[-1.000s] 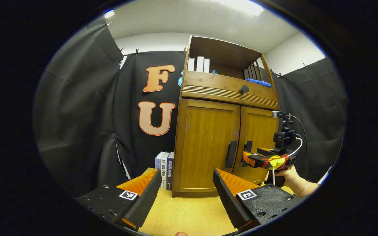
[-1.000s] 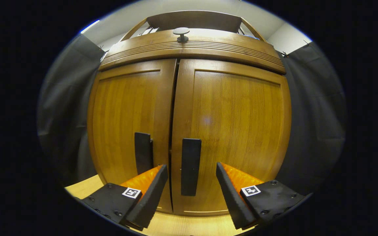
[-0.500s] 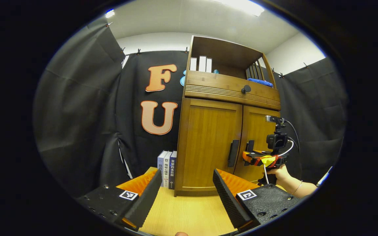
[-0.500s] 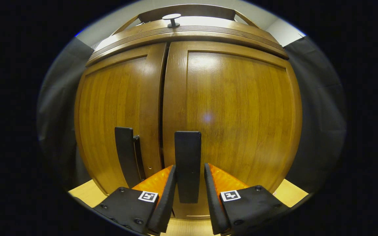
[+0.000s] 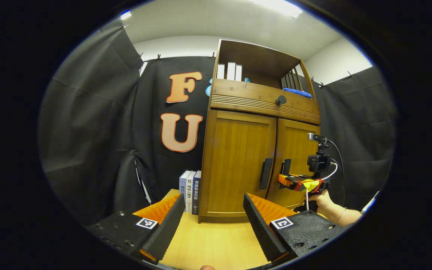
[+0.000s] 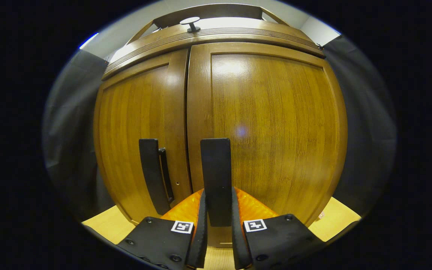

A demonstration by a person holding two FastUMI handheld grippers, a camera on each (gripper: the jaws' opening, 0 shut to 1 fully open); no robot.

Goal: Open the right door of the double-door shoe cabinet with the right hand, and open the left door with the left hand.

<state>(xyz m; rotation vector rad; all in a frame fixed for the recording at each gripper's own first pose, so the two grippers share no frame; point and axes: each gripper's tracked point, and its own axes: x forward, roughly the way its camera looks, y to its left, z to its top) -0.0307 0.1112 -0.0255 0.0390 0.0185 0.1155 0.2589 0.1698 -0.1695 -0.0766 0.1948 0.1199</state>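
1. Two grippers are at work: your right gripper [image 6: 218, 225] has closed both ribbed black pads on the flat black handle [image 6: 216, 180] of the right door [image 6: 276, 131], gripping its lower part; the left gripper view shows that gripper [image 5: 281, 180] at the handle with your hand [image 5: 323, 200] behind it.
2. Your left gripper [image 5: 214, 221] hangs wide open and holds nothing, well back from the shoe cabinet [image 5: 253, 112], its wedge-shaped fingers black on the inner face and orange on the back.
3. The cabinet is warm brown wood with a vertical grain; both panelled doors look shut, meeting at a thin dark seam.
4. The left door [image 5: 238, 165] carries its own flat black bar handle [image 5: 265, 173], just left of the seam.
5. Above the doors runs a grooved drawer front with a round black knob [image 5: 280, 100], and over that an open shelf with white books [image 5: 229, 72] and a blue cloth [image 5: 295, 93].
6. The cabinet stands on a pale wooden tabletop [image 5: 212, 243]; upright books [image 5: 190, 192] stand just left of it.
7. Black cloth walls the booth, under a white ceiling.
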